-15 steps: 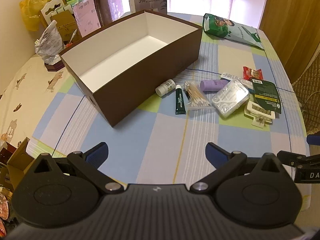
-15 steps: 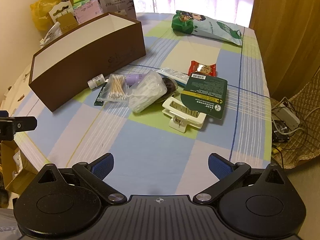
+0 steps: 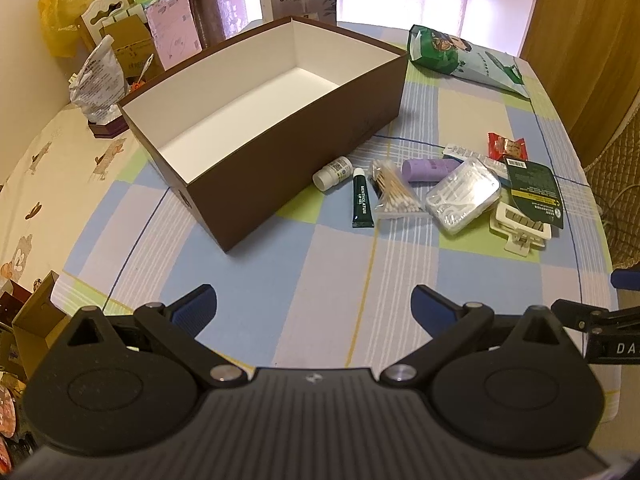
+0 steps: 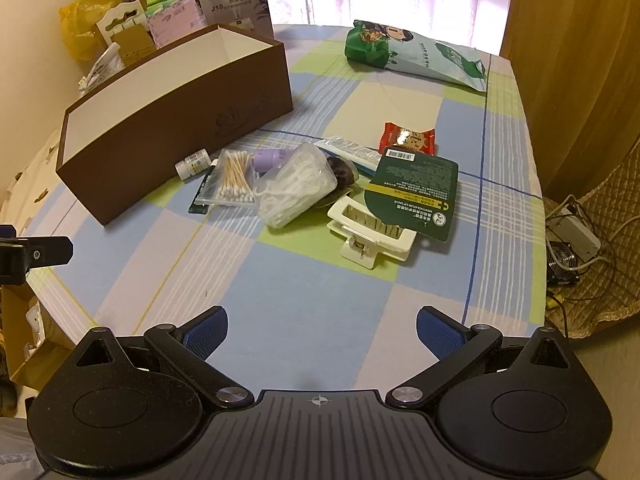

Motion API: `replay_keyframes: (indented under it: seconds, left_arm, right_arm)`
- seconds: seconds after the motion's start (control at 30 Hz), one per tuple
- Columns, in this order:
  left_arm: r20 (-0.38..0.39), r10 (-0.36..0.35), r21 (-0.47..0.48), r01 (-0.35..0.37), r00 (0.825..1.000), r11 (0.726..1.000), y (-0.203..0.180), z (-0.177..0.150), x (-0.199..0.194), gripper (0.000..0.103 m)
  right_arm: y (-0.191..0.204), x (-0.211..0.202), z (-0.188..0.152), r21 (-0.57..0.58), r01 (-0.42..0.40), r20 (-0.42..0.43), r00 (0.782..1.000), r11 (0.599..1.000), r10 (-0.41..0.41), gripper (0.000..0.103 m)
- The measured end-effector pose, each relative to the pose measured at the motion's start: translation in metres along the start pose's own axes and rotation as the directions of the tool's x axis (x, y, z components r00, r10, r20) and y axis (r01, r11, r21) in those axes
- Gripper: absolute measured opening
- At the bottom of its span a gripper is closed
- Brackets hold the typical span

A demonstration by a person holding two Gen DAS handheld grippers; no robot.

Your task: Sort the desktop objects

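Checked tablecloth (image 3: 304,280), blue, green and lilac squares, covering the table across both views.

Brown box (image 3: 280,152), open top, white inside, nothing visible in it; standing on the left half of the cloth, long side facing the clutter.

Green-and-white printed bag (image 3: 464,58) lying flat at the far edge, well apart from everything else.

Small items heaped just right of the box, largest first:
- Dark green card packet (image 4: 416,196), yellow band, barcode end pointing away; overlapping the cream clip.
- Clear plastic case (image 4: 294,188) of white floss picks, tilted, resting on neighbouring items.
- Cream clip (image 4: 372,236), nearest piece to the right gripper, partly under the green packet.
- Bag of cotton swabs (image 3: 394,196), lying between the green tube and the clear case, touching both.
- Green tube (image 3: 362,200), white cap toward the box, flat on the cloth.
- Lilac cylinder (image 3: 430,169) on its side behind the swabs, partly hidden by the case.
- Red snack wrapper (image 4: 408,138), just beyond the green packet.
- White bottle (image 3: 332,172) on its side, close to the box wall; contact not resolvable.

Left gripper (image 3: 314,310): blue-padded fingers spread wide, holding nothing, above bare cloth at the near edge.

Right gripper (image 4: 322,330): likewise spread wide, nothing between the pads, above bare cloth short of the clip.
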State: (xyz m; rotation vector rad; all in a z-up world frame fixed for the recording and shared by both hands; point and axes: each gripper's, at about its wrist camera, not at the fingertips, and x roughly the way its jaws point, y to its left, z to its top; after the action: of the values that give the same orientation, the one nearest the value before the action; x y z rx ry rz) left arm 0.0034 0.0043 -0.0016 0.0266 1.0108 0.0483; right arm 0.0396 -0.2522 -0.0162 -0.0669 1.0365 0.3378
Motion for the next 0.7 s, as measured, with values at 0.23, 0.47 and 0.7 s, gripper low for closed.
replay_keyframes:
  seconds: [0.23, 0.47, 0.7]
  left_arm:
    - [-0.004, -0.001, -0.005, 0.001, 1.000, 1.000, -0.0001, -0.0010, 0.0002, 0.102]
    - [-0.004, 0.001, -0.008, -0.002, 1.000, 1.000, 0.0003, -0.0024, -0.0012, 0.102]
    - [-0.006, 0.002, -0.012, -0.002, 1.000, 1.000, 0.0004, -0.0032, -0.0013, 0.102]
  right_arm:
    - [0.0005, 0.0009, 0.0007, -0.007, 0.000, -0.002, 1.000, 1.000, 0.000, 0.103]
    - [0.0001, 0.0010, 0.0010, -0.008, 0.002, -0.004, 1.000, 1.000, -0.002, 0.103]
    - [-0.0003, 0.0012, 0.0012, -0.010, 0.003, -0.005, 1.000, 1.000, -0.003, 0.103]
